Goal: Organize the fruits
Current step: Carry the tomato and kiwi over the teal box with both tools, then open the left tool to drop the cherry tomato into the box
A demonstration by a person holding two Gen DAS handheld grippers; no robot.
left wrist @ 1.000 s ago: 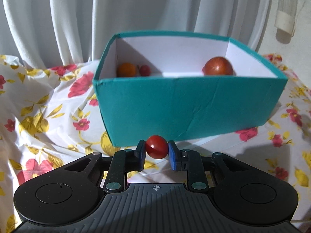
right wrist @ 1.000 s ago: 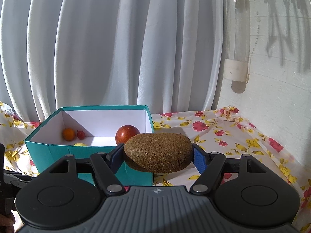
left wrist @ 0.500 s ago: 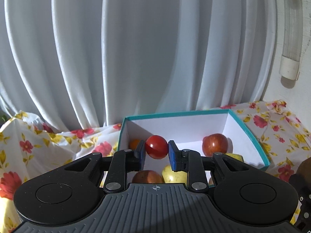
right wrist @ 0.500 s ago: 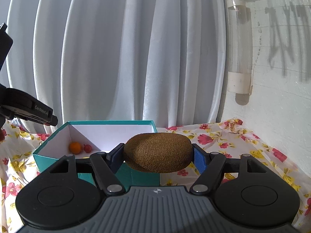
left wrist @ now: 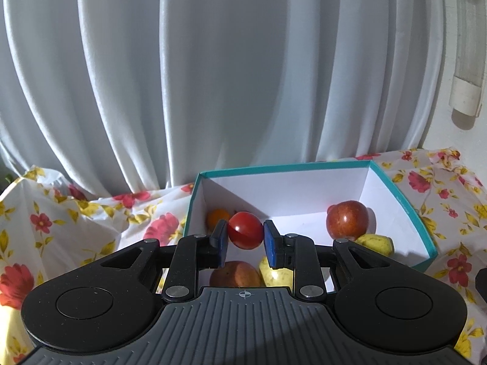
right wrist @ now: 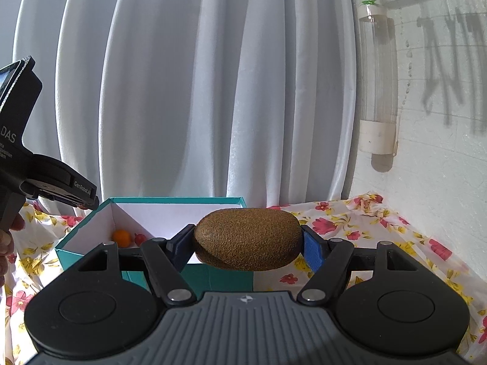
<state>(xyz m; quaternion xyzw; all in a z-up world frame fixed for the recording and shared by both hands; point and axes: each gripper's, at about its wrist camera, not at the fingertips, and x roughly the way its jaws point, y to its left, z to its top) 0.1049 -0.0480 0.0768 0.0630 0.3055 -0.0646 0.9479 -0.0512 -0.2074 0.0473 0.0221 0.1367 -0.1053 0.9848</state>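
My left gripper (left wrist: 245,240) is shut on a small red tomato (left wrist: 245,234) and holds it above the near left part of the teal box (left wrist: 404,210). Inside the box lie a red apple (left wrist: 347,219), a yellow fruit (left wrist: 375,244), an orange fruit (left wrist: 216,216), another apple (left wrist: 235,274) and another yellow fruit (left wrist: 274,273). My right gripper (right wrist: 247,248) is shut on a brown kiwi (right wrist: 247,244), held in the air right of and above the box (right wrist: 91,222). The left gripper's body (right wrist: 45,179) shows at the left of the right wrist view.
The box stands on a floral tablecloth (left wrist: 76,228), which also shows in the right wrist view (right wrist: 380,237). White curtains (left wrist: 213,76) hang behind. A clear tube (right wrist: 377,85) hangs on the white wall at the right.
My left gripper rose from in front of the box's near wall and now holds the tomato over the box. My right gripper lifted the kiwi higher.
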